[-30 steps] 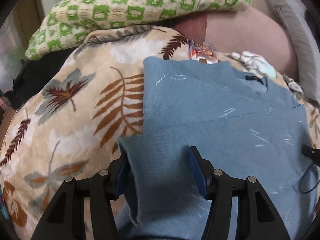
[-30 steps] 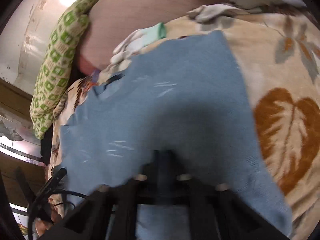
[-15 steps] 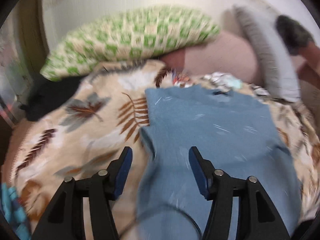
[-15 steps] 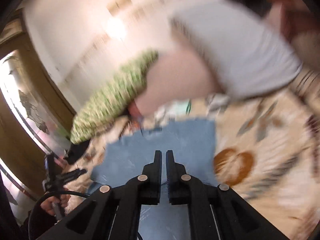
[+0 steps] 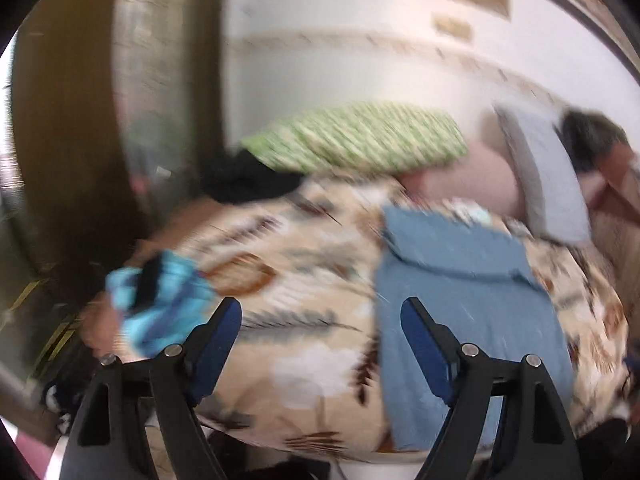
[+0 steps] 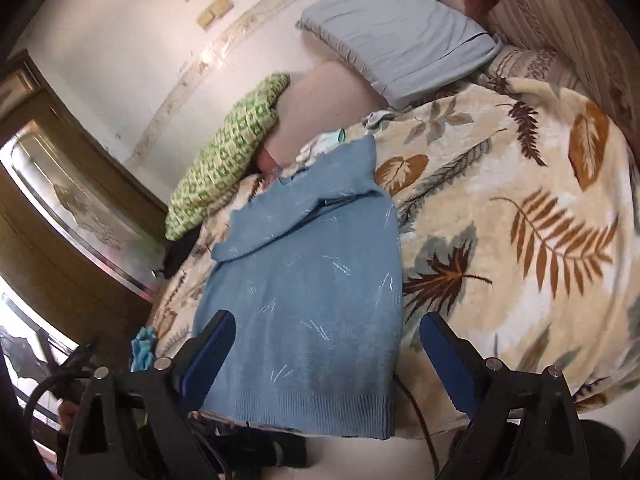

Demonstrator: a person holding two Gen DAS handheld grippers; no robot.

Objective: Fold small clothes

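Note:
A blue knit sweater [image 6: 312, 280] lies flat on the leaf-patterned blanket [image 6: 520, 240], sleeves folded in across its upper part. It also shows in the blurred left wrist view [image 5: 460, 300]. My right gripper [image 6: 326, 348] is open and empty, held above the sweater's hem near the bed's front edge. My left gripper [image 5: 322, 334] is open and empty, raised above the blanket [image 5: 300, 272] just left of the sweater.
A green checked pillow [image 6: 228, 160], a grey pillow [image 6: 400, 32] and a pink cushion [image 6: 320, 100] lie at the bed's far end. A bright blue cloth [image 5: 160, 300] lies at the blanket's left edge. A person's dark-haired head [image 5: 592, 144] is at the far right.
Both grippers let go of the sweater and pulled back and up. The right gripper went from shut to open. The left view swung left, and the sweater now lies flat.

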